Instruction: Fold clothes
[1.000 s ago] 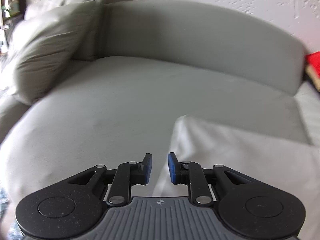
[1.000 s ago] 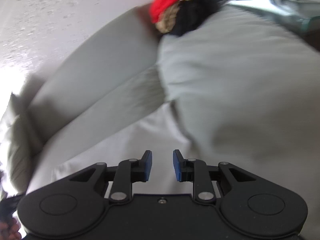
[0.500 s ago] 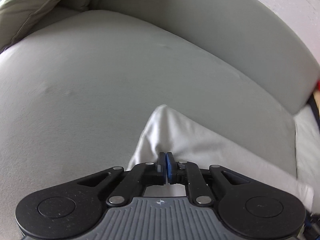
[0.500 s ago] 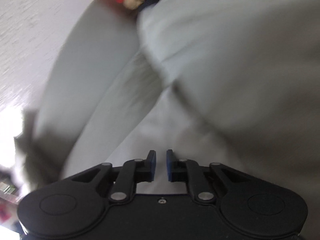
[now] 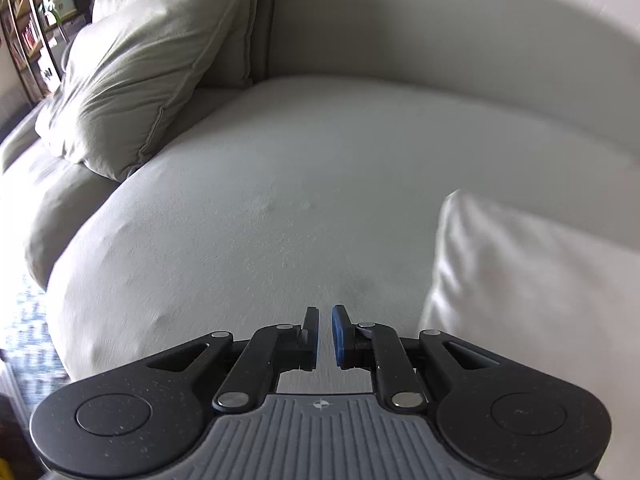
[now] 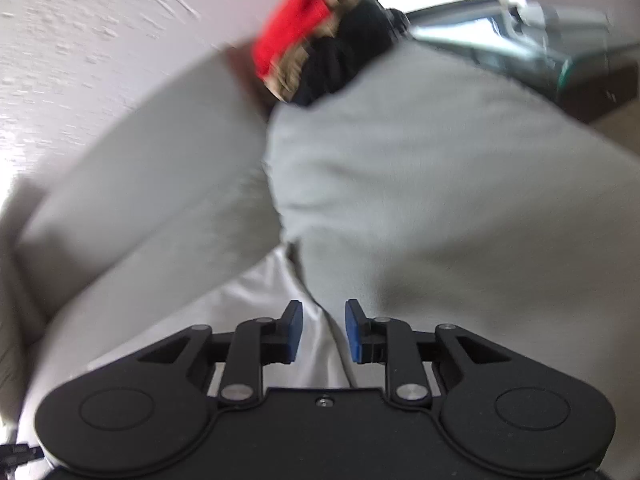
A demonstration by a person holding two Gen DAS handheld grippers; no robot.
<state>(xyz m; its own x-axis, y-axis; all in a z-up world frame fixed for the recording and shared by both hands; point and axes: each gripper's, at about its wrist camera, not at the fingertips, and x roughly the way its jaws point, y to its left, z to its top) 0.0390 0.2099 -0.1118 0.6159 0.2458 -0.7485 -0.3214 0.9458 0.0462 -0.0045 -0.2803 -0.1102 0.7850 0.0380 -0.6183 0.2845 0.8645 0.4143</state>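
Note:
A white folded garment (image 5: 532,280) lies on the grey sofa seat (image 5: 304,184), at the right of the left wrist view. My left gripper (image 5: 325,334) hovers over bare seat to the garment's left, open by a narrow gap with nothing between its pads. In the right wrist view, the white garment (image 6: 264,300) shows beneath my right gripper (image 6: 323,330), which is open and empty. A pile of red, tan and black clothes (image 6: 320,40) sits on the sofa arm at the top of that view, blurred.
A grey cushion (image 5: 152,68) leans in the sofa's left corner, with a shelf (image 5: 28,28) beyond it. The sofa back (image 5: 440,32) curves behind the seat. A padded grey arm (image 6: 440,184) fills the right wrist view; a glass table (image 6: 560,48) stands beyond.
My left gripper was shut on the white garment's corner half a second ago; it has let go and moved off to the left. My right gripper has opened wider and pulled back.

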